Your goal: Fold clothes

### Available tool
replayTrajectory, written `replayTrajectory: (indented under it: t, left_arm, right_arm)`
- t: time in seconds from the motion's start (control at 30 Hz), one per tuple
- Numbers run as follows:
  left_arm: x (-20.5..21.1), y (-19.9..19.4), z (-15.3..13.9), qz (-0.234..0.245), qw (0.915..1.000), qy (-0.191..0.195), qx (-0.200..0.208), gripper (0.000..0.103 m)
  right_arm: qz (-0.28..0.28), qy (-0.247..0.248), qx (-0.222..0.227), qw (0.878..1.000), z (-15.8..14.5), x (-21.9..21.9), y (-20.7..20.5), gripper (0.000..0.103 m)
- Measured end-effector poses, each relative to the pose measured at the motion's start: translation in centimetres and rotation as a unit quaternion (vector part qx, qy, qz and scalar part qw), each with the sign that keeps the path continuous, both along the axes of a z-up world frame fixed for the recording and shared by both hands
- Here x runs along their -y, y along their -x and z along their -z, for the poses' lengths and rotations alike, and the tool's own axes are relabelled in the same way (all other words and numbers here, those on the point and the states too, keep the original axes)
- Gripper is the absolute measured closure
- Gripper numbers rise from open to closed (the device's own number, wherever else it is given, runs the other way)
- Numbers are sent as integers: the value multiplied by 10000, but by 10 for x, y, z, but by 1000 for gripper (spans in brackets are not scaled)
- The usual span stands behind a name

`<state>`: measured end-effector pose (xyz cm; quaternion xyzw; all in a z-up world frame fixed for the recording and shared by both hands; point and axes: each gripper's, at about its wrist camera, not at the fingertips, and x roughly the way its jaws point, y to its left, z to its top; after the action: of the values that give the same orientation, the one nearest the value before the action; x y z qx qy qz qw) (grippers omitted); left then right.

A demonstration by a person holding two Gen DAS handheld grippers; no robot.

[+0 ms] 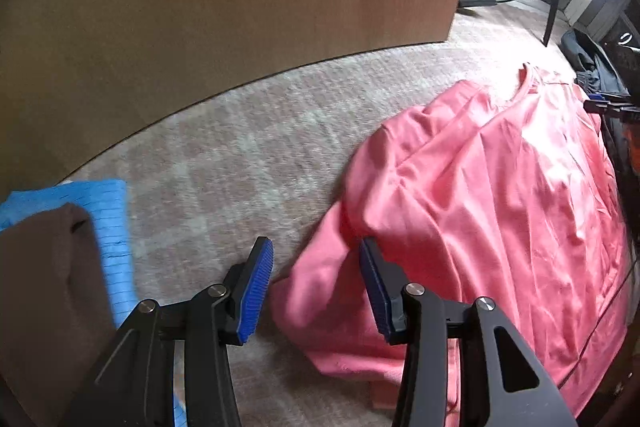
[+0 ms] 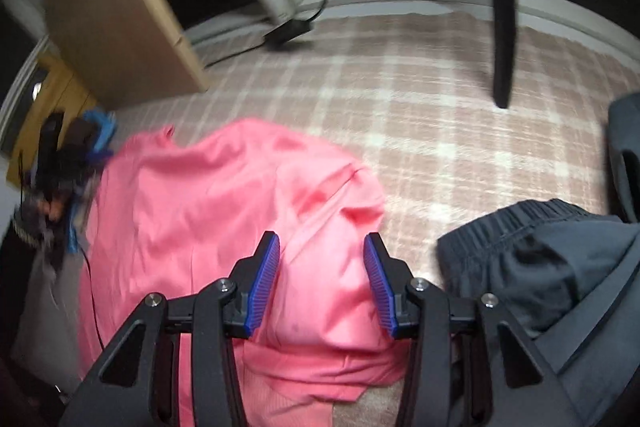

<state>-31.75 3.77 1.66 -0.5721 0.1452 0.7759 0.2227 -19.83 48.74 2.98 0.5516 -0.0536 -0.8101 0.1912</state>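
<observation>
the pink shirt [image 1: 500, 195] lies rumpled on the plaid carpet [image 1: 248, 147], filling the 3 o'clock side of the left wrist view, with its neckline up near 1 o'clock and a sleeve trailing down toward 6 o'clock. the left gripper [image 1: 316, 287] has its jaws apart and nothing between them, set low over that sleeve edge. in the right wrist view the right gripper [image 2: 322, 283] is likewise spread wide and empty, over the shirt's middle. a dark grey garment [image 2: 540, 267] sits at 4 o'clock there, just beside the shirt, and a blue cloth [image 1: 100, 211] at 9 o'clock on the left. judging the step as laying the shirt flat first: each gripper should pinch a single layer at an outer corner, then draw apart evenly to smooth the wrinkles before any crease is made
</observation>
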Motion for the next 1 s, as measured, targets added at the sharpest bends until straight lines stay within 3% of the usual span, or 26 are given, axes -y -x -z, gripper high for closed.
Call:
replayTrajectory:
  t: [0.03, 0.07, 0.1, 0.13, 0.17, 0.2, 0.27, 0.33, 0.43, 0.53, 0.63, 0.73, 0.83, 1.0]
  left_arm:
    - [-3, -1, 3, 28, 10000, 75, -17, 64]
    - [-4, -2, 3, 40, 10000, 73, -27, 71]
    - [-5, -3, 3, 42, 10000, 22, -32, 96]
    - [-6, -4, 3, 2, 10000, -20, 26, 101]
    - [-6, -5, 1, -89, 9999, 70, 34, 102]
    - [-6, -7, -3, -194, 9995, 242, -17, 102]
    - [-4, -14, -23, -430, 9955, 619, -578, 101]
    - [6, -15, -32, -716, 9901, 835, -868, 94]
    - [13, -9, -22, -717, 9886, 1159, -634, 79]
    - [1, -9, -29, -475, 9924, 924, -665, 76]
    - [-33, -11, -34, 98, 9974, 388, -606, 70]
    - [-65, -12, -23, 619, 9962, 321, -525, 63]
    - [-83, -11, -6, 903, 9946, 365, -353, 62]
    - [-88, 2, 10, 866, 9951, 432, -179, 62]
  right_arm:
    - [-70, -139, -3, 9999, 2, 3, -1, 60]
    - [-148, -251, 2, 9996, 4, 6, -2, 69]
    - [-179, -324, -28, 9993, 4, 7, -2, 78]
    - [-194, -340, -41, 9992, 4, 7, -2, 101]
    - [-285, -296, -76, 9991, 2, 6, -1, 101]
    - [-331, -377, -240, 9985, -4, 6, -2, 101]
    - [-269, -664, -723, 9948, -24, 1, -5, 101]
    - [173, -1031, -927, 9902, -35, -16, -2, 101]
    - [20, -1220, -467, 9914, -22, -21, 4, 100]
    - [-58, -1504, -507, 9873, -23, -17, 4, 77]
    - [-45, -1032, -856, 9910, -41, -17, 10, 75]
    - [-259, -794, -959, 9919, -44, -2, 24, 73]
    - [-621, -964, -872, 9896, -30, 21, 37, 73]
    - [-1025, -1173, -617, 9859, -1, 44, 55, 72]
